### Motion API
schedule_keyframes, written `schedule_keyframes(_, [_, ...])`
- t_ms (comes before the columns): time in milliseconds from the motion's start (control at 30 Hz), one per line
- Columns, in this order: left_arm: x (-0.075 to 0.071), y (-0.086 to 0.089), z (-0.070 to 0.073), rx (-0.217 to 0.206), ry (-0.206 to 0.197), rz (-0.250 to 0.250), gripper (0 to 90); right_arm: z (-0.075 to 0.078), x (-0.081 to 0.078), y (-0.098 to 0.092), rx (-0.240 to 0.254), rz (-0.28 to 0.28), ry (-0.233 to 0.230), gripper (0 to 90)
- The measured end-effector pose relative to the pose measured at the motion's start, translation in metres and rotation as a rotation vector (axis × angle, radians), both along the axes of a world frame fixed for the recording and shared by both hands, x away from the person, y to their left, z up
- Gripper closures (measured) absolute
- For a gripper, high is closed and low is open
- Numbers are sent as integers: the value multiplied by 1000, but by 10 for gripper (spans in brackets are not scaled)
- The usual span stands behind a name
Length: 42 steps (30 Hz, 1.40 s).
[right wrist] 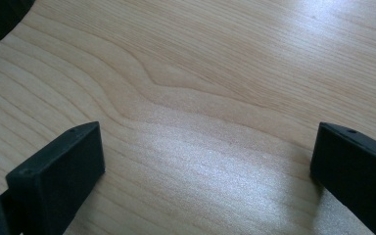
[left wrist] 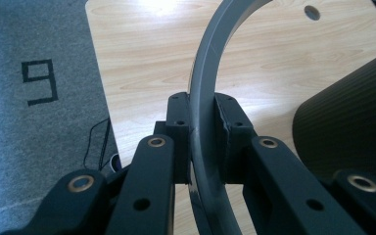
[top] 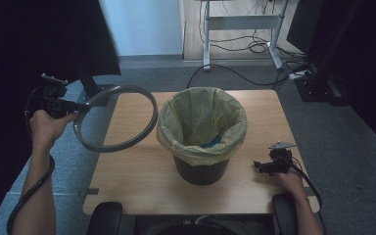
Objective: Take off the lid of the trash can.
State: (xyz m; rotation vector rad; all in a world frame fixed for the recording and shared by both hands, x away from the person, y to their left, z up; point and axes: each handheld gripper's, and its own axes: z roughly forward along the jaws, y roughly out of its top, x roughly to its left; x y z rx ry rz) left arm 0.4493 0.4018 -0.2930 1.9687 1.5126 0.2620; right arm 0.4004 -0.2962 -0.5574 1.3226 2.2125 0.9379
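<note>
Jaws of the left gripper [left wrist: 203, 142] clamp the grey ring [top: 127, 139] beside the bin [top: 201, 147], while the right gripper [right wrist: 208, 161] rests wide on the table [top: 142, 176]

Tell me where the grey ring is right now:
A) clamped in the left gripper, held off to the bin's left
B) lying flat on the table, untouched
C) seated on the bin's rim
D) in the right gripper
A: the left gripper has its jaws shut on the grey ring, which hangs beside the lined bin, not on its rim; the right gripper is open over bare table.
</note>
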Motion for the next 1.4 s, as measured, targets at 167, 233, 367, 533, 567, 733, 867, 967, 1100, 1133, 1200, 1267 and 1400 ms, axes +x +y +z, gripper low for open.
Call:
schedule_keyframes(167, [1,2,-16,-2,15,7,783,0,0,0,1,0,1,0])
schedule_keyframes(233, [1,2,-22,-1,19,9,783,0,0,0,1,0,1,0])
schedule_keyframes(367, [1,3,-36,3,31,15,783,0,0,0,0,0,0,0])
schedule_keyframes(533, [2,3,-52,-3,41,21,783,0,0,0,0,0,0,0])
schedule_keyframes(567, [3,3,-55,-7,42,23,783,0,0,0,-1,0,0,0])
schedule_keyframes(733, [4,-1,-71,-15,43,12,783,0,0,0,0,0,0,0])
schedule_keyframes(867, [5,-4,-85,-17,46,15,783,0,0,0,0,0,0,0])
schedule_keyframes(967, [6,-5,-96,-24,51,12,783,0,0,0,0,0,0,0])
schedule_keyframes(1100, [6,-7,-109,-29,54,14,783,0,0,0,0,0,0,0])
schedule_keyframes(1133, [6,-7,-112,-29,53,14,783,0,0,0,0,0,0,0])
schedule_keyframes(1200, [6,-7,-117,-31,55,18,783,0,0,0,0,0,0,0])
schedule_keyframes(1267, [5,-7,-123,-31,55,20,783,0,0,0,0,0,0,0])
schedule_keyframes(1400, [5,-7,-134,-28,52,28,782,0,0,0,0,0,0,0])
